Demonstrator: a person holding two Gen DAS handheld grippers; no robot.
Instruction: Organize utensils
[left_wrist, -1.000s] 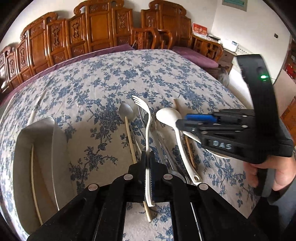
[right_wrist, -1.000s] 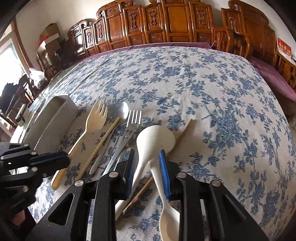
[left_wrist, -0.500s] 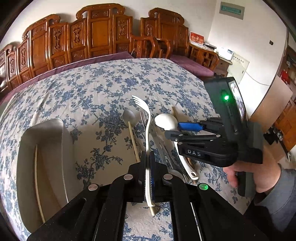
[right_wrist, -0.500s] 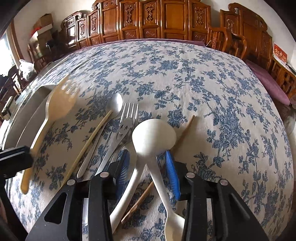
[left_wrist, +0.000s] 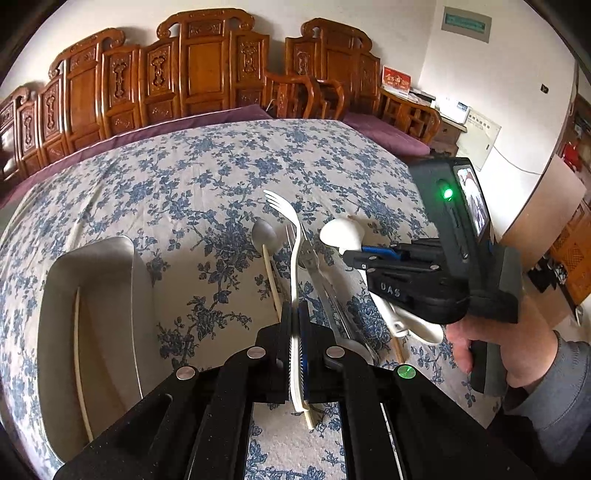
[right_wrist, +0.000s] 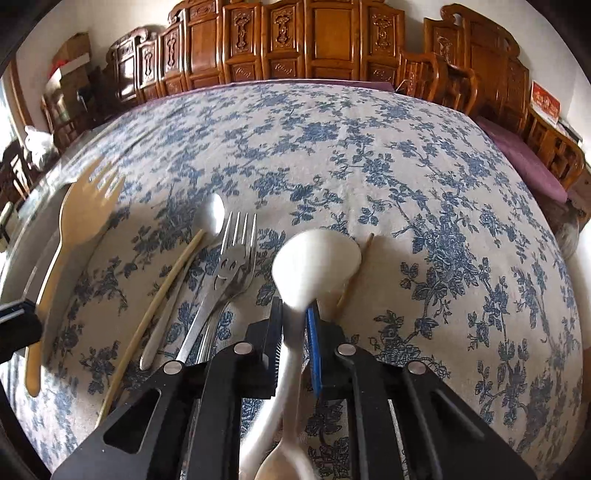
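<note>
My left gripper (left_wrist: 298, 310) is shut on the handle of a cream plastic fork (left_wrist: 291, 236), which points forward above the cloth; the right wrist view shows this fork (right_wrist: 85, 206) at far left, over the tray's edge. My right gripper (right_wrist: 295, 314) has its jaws closing on the handle of a white spoon (right_wrist: 317, 266), and both pads touch the handle. From the left wrist view, the right gripper (left_wrist: 354, 254) reaches in from the right, just behind the white spoon's bowl (left_wrist: 340, 234). A hand (left_wrist: 509, 354) holds its grip.
A metal tray (left_wrist: 127, 251) with one chopstick (left_wrist: 79, 362) in it sits at left. On the flowered cloth lie a metal spoon (right_wrist: 216, 214), a metal fork (right_wrist: 236, 251), a pale chopstick (right_wrist: 159, 291), a brown chopstick (right_wrist: 354, 273) and a second white spoon (right_wrist: 280, 461). Carved wooden chairs line the far edge.
The right gripper's jaws widened, slid forward along the white spoon's handle and closed on it. In the right wrist view the fork in the left gripper has shifted left, towards the tray.
</note>
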